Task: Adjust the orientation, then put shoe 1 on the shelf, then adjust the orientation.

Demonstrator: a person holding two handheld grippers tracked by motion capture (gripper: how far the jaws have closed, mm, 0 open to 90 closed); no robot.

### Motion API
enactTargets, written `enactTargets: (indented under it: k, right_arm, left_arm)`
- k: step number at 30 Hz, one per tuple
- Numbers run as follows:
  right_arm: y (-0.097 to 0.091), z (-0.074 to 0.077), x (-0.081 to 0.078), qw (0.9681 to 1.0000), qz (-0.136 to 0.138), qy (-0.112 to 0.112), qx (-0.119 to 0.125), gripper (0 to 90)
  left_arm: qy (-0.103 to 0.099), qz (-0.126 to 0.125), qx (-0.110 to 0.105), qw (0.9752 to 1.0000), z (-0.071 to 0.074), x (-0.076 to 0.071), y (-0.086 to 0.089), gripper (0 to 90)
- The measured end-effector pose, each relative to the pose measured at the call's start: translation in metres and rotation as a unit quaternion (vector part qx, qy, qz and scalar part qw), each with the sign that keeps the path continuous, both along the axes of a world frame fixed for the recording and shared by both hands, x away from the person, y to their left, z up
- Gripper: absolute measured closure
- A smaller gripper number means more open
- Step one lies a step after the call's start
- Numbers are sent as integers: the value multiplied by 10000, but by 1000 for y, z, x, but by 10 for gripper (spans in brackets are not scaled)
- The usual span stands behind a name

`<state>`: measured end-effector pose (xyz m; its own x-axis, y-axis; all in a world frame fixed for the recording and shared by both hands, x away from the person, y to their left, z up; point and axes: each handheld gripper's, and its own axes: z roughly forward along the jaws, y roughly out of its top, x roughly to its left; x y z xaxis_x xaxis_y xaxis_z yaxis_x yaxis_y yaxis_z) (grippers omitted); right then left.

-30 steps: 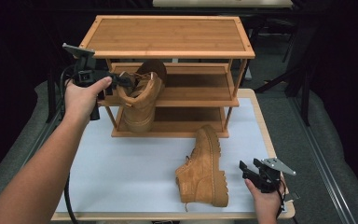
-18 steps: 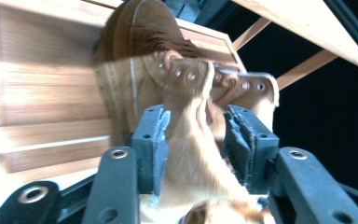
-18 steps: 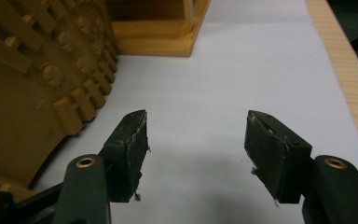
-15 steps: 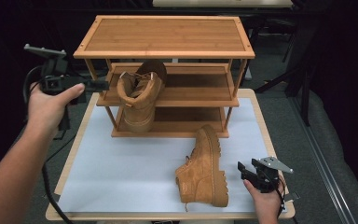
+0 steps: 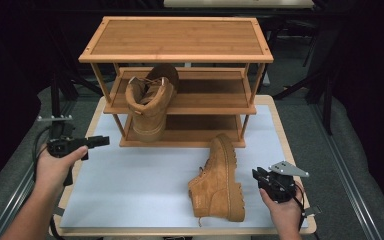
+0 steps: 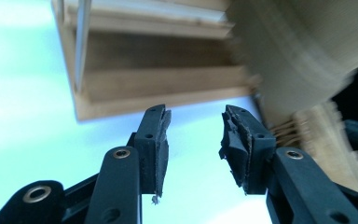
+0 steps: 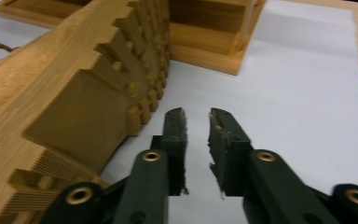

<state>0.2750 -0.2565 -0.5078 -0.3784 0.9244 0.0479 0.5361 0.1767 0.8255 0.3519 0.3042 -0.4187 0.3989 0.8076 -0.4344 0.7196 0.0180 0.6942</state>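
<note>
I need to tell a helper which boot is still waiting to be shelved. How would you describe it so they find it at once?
Start at the three-tier bamboo shoe rack at the back of the white-topped table. In front of its lowest shelf, towards the right, a tan suede lace-up boot lies on its side, lugged sole facing right. Its twin stands inside the rack; this one lies on the table.

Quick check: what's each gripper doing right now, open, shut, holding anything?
Left gripper: open, nothing between the jaws, away from the rack.
Right gripper: jaws have just been closing, a narrow gap left, holding nothing, beside the boot lying on the table.
</note>
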Motion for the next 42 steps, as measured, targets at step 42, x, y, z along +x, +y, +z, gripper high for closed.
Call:
enactTargets:
  k: [42]
  right_arm:
    - [61,30,21,9927,1206,-69,58,900]
  left_arm:
    - [462,398,228,9979,-106,-17,14,473]
